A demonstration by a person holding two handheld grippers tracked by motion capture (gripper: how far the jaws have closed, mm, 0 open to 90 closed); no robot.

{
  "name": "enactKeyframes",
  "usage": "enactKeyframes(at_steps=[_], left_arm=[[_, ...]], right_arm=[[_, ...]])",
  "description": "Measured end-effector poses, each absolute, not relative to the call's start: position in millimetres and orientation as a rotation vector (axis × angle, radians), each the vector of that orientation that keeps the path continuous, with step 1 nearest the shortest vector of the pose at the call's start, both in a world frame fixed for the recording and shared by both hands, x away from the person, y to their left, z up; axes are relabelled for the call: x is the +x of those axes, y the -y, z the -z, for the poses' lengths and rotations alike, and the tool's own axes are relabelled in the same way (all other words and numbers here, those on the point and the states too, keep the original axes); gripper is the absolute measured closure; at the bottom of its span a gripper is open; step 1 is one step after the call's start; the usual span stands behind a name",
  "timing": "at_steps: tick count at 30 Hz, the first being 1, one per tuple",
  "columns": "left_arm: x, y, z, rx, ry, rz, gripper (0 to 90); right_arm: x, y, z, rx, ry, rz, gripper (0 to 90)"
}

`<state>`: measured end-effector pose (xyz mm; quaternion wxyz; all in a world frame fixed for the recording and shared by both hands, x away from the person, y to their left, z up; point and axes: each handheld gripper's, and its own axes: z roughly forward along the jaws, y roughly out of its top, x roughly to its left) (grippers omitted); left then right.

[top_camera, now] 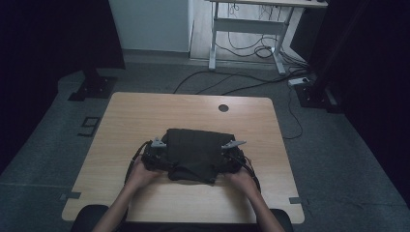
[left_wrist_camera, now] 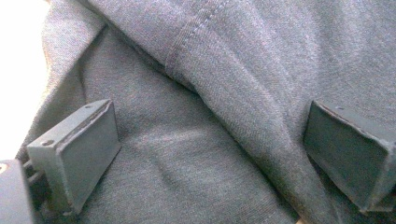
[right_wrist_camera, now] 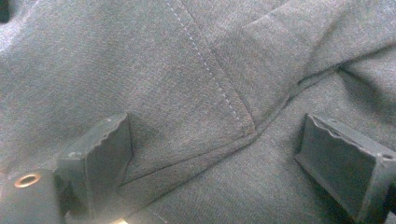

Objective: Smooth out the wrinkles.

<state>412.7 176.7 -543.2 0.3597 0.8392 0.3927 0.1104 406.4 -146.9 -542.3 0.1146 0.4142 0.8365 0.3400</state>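
The dark grey garment [top_camera: 198,154] lies folded at centre frame on the wooden table [top_camera: 135,116]. Your left gripper [top_camera: 155,153] and right gripper [top_camera: 231,155] flank it, jaws spread wide, gripping nothing. You seem mid-fold; next, close on each edge.

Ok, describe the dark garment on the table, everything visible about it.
The dark garment is folded into a rough rectangle, flat on the wooden table near the person's edge. Close up it looks like grey knit fabric with stitched seams and overlapping folds. The left gripper and right gripper sit at its left and right sides, jaws spread wide over the cloth.
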Motion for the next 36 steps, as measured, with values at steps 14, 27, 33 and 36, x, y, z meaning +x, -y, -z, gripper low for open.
enactKeyframes(at_steps=[14,27,33,36], left_arm=[[452,-177,542,2.152,-1.059,-0.294,2.6],[477,-175,543,2.138,-1.096,-0.309,0.5],[474,-178,545,2.116,-1.063,-0.305,0.0],[474,-180,539,2.144,-1.052,-0.282,0.1]], right_arm=[[454,137,540,1.260,-2.445,-0.943,7.2],[482,135,542,1.274,-2.406,-0.966,6.9],[478,137,543,1.286,-2.378,-0.989,6.9],[477,138,539,1.299,-2.406,-0.975,7.3]])
